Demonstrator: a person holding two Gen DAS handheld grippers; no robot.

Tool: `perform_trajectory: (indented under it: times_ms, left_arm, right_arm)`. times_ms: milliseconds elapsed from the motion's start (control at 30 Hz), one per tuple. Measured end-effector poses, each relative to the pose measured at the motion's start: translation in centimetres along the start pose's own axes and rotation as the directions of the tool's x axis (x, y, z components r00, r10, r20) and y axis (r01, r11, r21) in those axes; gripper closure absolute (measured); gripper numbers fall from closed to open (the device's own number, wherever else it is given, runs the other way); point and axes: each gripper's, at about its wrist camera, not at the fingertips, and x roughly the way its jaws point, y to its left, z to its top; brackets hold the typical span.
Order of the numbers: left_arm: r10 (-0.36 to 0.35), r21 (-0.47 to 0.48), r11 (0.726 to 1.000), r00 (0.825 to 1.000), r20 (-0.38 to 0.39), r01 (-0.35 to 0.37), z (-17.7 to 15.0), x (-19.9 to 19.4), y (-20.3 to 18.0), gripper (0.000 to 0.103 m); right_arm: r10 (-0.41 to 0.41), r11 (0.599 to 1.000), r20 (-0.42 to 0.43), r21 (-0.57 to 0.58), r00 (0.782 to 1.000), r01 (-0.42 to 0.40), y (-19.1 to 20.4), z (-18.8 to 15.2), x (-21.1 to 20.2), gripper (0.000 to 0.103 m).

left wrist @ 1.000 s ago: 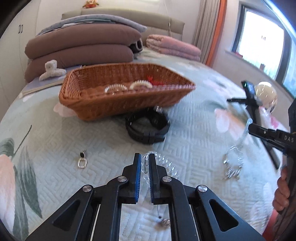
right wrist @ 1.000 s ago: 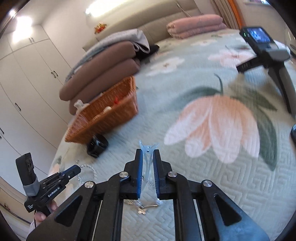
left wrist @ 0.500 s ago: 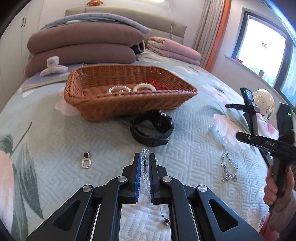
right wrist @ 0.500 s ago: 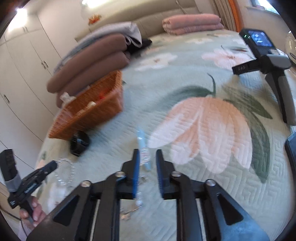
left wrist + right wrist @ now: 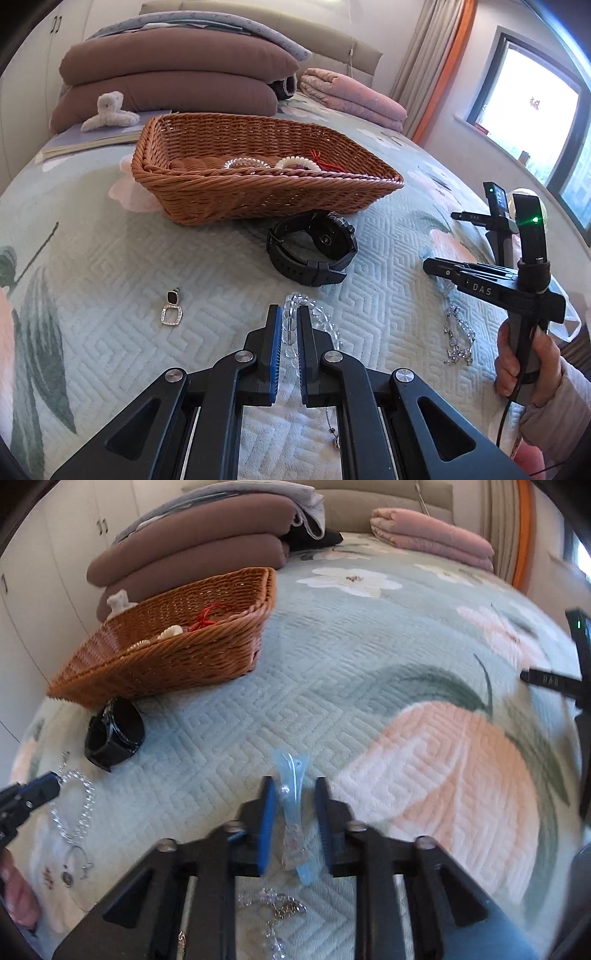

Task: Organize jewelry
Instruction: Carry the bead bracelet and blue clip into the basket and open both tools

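My left gripper (image 5: 287,314) is shut on a clear bead bracelet (image 5: 325,319) and holds it above the bedspread; the bracelet also shows hanging in the right wrist view (image 5: 79,805). My right gripper (image 5: 293,790) is open, with a light blue hair clip (image 5: 291,801) lying on the bedspread between its fingers. A wicker basket (image 5: 207,184) at the back holds bracelets and a red cord. A black watch (image 5: 314,247) lies in front of the basket. A square drop earring (image 5: 171,310) lies to the left. A silver chain (image 5: 458,339) lies to the right.
Stacked brown pillows (image 5: 173,81) and a folded pink blanket (image 5: 351,96) lie at the bed's head. A white claw clip (image 5: 109,110) sits behind the basket. A phone tripod (image 5: 498,221) stands at the right edge. A thin necklace pendant (image 5: 334,439) lies under my left gripper.
My right gripper has opened and let the blue hair clip down onto the bedspread. My left gripper has lifted the clear bead bracelet and stays shut on it.
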Motion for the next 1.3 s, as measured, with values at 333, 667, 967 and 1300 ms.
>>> perform_trajectory:
  times_ms: [333,667,967,1300]
  left_arm:
    - [-0.052,0.036,0.998,0.996,0.067,0.050,2.1,-2.8,-0.7,0.095]
    - [-0.074,0.112,0.992,0.976,0.206,0.051,11.0,-6.1,-0.6,0.095]
    - [-0.006,0.129,0.991,0.975,0.221,-0.024,17.5,-2.5,0.6,0.095]
    - [0.029,0.086,0.995,0.987,0.159,-0.043,17.7,3.4,2.1,0.095]
  right_arm:
    - [0.085,0.996,0.126,0.021,0.988,-0.089,0.7,1.9,-5.1,0.088]
    - [0.204,0.979,0.219,-0.032,0.954,-0.202,4.4,9.3,-7.7,0.088]
    - [0.217,0.976,0.198,-0.007,0.956,-0.219,5.0,15.4,-1.7,0.088]
    - [0.135,0.991,0.084,-0.015,0.987,-0.134,5.0,17.1,4.8,0.088]
